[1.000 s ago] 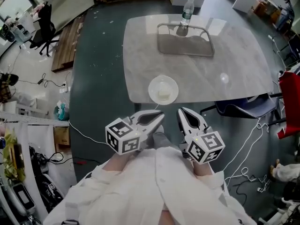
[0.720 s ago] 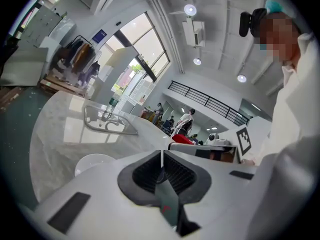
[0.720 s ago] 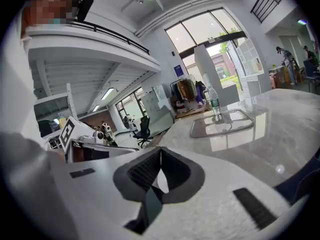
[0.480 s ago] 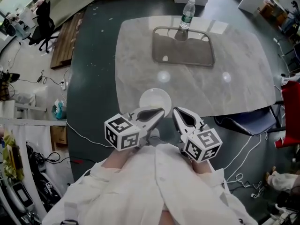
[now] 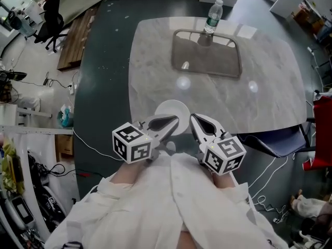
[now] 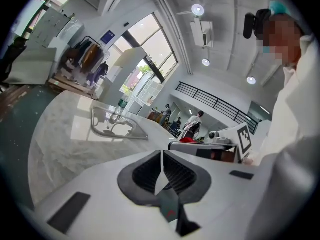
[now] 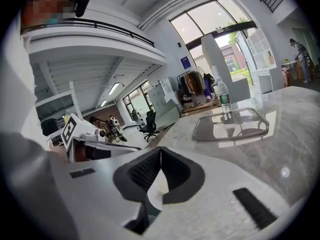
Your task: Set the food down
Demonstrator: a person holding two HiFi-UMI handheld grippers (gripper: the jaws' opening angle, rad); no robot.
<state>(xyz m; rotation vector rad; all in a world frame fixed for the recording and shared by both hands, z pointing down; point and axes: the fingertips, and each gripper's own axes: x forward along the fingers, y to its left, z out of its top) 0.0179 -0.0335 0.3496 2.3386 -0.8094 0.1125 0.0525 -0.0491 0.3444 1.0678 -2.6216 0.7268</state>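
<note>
A white plate (image 5: 171, 109) sits at the near edge of the marble table (image 5: 155, 71); whether food lies on it I cannot make out from here. My left gripper (image 5: 175, 120) and right gripper (image 5: 193, 118) hover side by side just in front of the plate, over its near rim, both shut with nothing between the jaws. In the left gripper view the jaws (image 6: 161, 153) meet, and the same holds in the right gripper view (image 7: 161, 150). Each gripper view shows the other gripper's marker cube (image 6: 244, 139) (image 7: 70, 127).
A clear tray (image 5: 207, 54) lies at the table's far side with a water bottle (image 5: 213, 14) behind it; both also show as the tray (image 7: 231, 126) and the bottle (image 7: 223, 98). A blue chair (image 5: 275, 139) stands at the right, and cables (image 5: 85, 141) run over the dark floor.
The head view has shifted, so the plate now lies closer to the gripper tips and is partly covered by them. Both grippers stayed shut and close to the body.
</note>
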